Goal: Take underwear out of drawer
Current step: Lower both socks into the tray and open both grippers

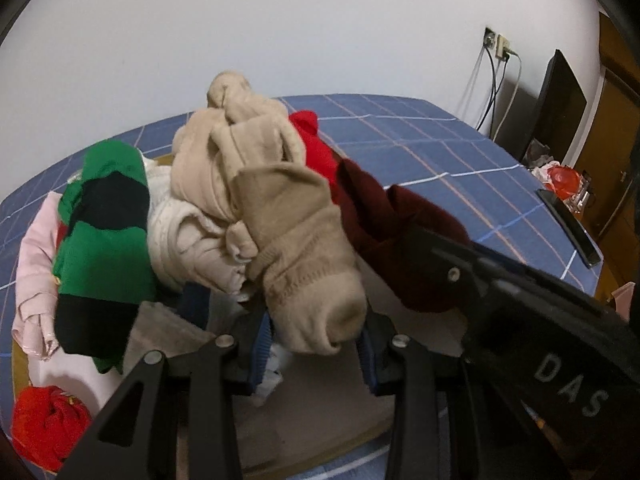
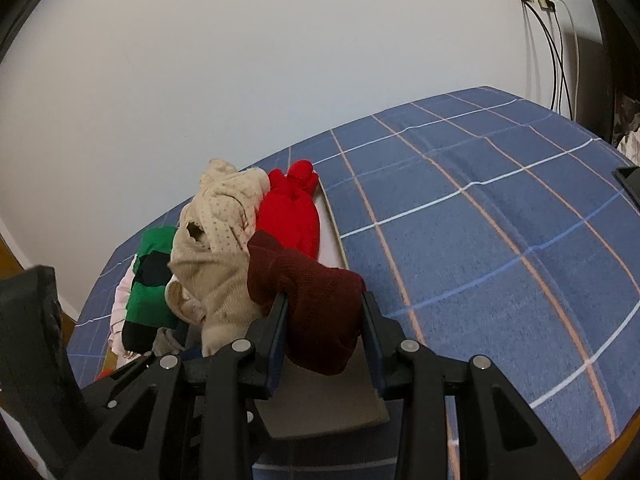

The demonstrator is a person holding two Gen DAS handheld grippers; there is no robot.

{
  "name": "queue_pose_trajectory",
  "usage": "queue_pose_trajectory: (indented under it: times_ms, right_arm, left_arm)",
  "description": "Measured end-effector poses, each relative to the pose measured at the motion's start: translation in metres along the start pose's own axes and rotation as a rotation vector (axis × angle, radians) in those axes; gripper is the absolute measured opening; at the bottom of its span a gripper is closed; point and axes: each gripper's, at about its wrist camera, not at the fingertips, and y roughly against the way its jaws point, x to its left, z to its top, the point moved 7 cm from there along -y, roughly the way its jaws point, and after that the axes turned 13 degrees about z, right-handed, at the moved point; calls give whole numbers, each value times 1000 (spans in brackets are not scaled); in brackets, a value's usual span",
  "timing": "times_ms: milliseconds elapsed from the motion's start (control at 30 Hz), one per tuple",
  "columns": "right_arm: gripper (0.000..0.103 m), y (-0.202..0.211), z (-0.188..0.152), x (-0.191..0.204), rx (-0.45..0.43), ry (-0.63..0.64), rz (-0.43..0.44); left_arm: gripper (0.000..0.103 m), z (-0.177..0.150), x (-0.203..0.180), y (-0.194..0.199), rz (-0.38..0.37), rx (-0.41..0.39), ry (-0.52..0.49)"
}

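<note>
A pile of rolled underwear lies in a shallow drawer (image 1: 320,396) set on a blue checked bed. My left gripper (image 1: 316,348) is shut on a beige roll (image 1: 304,256) at the front of the pile. My right gripper (image 2: 324,320) is shut on a dark maroon roll (image 2: 316,300), which also shows in the left wrist view (image 1: 400,232). Behind them lie another beige bundle (image 1: 236,136), a bright red roll (image 2: 288,212) and a green and black striped piece (image 1: 100,236).
The blue checked bedspread (image 2: 480,220) stretches to the right of the drawer. A pink garment (image 1: 36,268) and a red roll (image 1: 48,424) lie at the left. A dark monitor (image 1: 560,108), wall sockets with cables (image 1: 496,44) and a cluttered stand are at the far right.
</note>
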Motion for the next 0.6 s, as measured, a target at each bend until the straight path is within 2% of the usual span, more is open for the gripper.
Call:
queue_pose_trajectory:
  times_ms: [233, 300, 367, 400, 467, 500, 533, 567, 600]
  right_arm:
    - [40, -9, 0, 5, 9, 94, -48]
    - [42, -11, -1, 8, 7, 129, -61]
    - [43, -10, -2, 7, -7, 131, -61]
    - [48, -10, -2, 7, -16, 123, -43]
    - [61, -11, -4, 2, -13, 95, -23]
    - [77, -14, -7, -1, 12, 68, -13]
    - [81, -19, -13, -6, 45, 19, 17]
    - [81, -21, -16, -11, 52, -29, 55]
    - [81, -15, -15, -14, 19, -55, 73]
  left_arm:
    - [40, 0, 7, -9, 15, -11, 16]
    - [44, 0, 8, -11, 7, -4, 25]
    - [54, 0, 5, -13, -2, 7, 8]
    - [58, -1, 3, -13, 0, 10, -8]
    - [80, -3, -3, -13, 0, 15, -36]
    - [84, -4, 0, -14, 22, 18, -17]
    - [90, -5, 5, -15, 35, 25, 10]
    - [91, -6, 6, -15, 51, 26, 7]
    - [91, -6, 7, -13, 53, 18, 14]
